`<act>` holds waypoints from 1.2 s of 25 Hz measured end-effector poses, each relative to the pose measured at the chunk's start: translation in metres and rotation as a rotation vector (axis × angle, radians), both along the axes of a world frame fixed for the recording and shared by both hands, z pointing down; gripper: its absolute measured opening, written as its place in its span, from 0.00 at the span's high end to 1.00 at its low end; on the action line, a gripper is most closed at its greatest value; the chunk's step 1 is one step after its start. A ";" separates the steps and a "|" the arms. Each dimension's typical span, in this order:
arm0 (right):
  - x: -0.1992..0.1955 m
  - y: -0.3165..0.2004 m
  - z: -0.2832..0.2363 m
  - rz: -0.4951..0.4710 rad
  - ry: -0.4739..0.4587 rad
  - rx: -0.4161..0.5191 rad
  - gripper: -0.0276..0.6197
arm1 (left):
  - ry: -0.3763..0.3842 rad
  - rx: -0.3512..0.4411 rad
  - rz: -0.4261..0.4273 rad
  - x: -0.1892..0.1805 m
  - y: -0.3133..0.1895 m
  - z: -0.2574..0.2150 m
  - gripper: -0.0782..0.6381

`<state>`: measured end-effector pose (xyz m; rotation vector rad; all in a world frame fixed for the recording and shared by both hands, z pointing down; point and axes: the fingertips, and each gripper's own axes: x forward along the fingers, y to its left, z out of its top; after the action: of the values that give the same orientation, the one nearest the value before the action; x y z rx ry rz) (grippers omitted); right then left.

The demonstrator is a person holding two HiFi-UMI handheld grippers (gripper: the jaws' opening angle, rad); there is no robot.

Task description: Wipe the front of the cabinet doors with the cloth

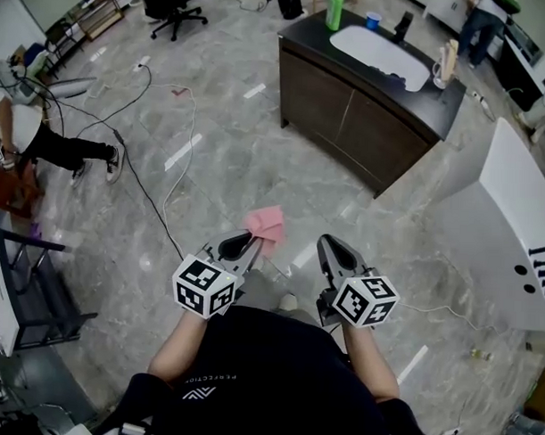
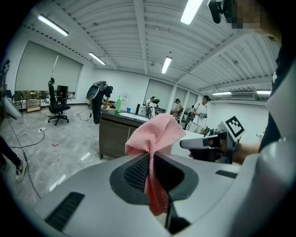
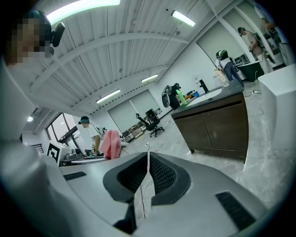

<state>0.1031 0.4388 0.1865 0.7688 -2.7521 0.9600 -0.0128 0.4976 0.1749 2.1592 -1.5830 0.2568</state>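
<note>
**Two tools up, cabinet not yet reached**

Low in the middle of the head view, the left tool (image 1: pixel 245 247) is clenched on the pink cloth (image 1: pixel 266 224), which bunches loosely above its tips. Beside it, the right tool (image 1: pixel 336 252) is closed on nothing. The cabinet (image 1: pixel 299 84) stands at the upper right of the frame, well apart from both tools, its dark doors (image 1: pixel 347 117) facing them across the floor (image 1: pixel 221 157). The step in hand looks like the approach, with no wiping begun. The next move calls for closing in on the doors, lowering the left tool, and pressing a broad fold of cloth flat to the wood rather than the tool's tips.
</note>
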 end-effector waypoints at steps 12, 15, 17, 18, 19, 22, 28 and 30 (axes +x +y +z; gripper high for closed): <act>-0.068 -0.052 0.004 0.104 0.084 0.018 0.90 | 0.038 0.015 0.097 -0.076 -0.068 0.004 0.85; -0.102 -0.066 0.002 0.121 0.095 0.019 0.90 | 0.062 0.001 0.106 -0.108 -0.081 0.008 0.85; -0.122 -0.075 0.001 0.136 0.099 0.013 0.90 | 0.071 -0.009 0.121 -0.127 -0.088 0.011 0.85; -0.132 -0.078 0.002 0.141 0.101 0.009 0.90 | 0.075 -0.014 0.126 -0.137 -0.092 0.012 0.85; -0.141 -0.081 0.002 0.145 0.107 0.004 0.90 | 0.079 -0.018 0.129 -0.147 -0.095 0.014 0.84; -0.165 -0.088 0.006 0.159 0.127 -0.009 0.90 | 0.093 -0.026 0.127 -0.177 -0.105 0.018 0.85; -0.192 -0.110 0.009 0.181 0.156 -0.015 0.90 | 0.101 -0.040 0.139 -0.214 -0.133 0.028 0.85; -0.192 -0.121 0.012 0.187 0.173 -0.017 0.90 | 0.107 -0.049 0.141 -0.217 -0.142 0.033 0.85</act>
<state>-0.0890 0.3181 0.1985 1.0681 -2.5566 0.8996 -0.2298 0.3555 0.2080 2.2105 -1.3552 0.2175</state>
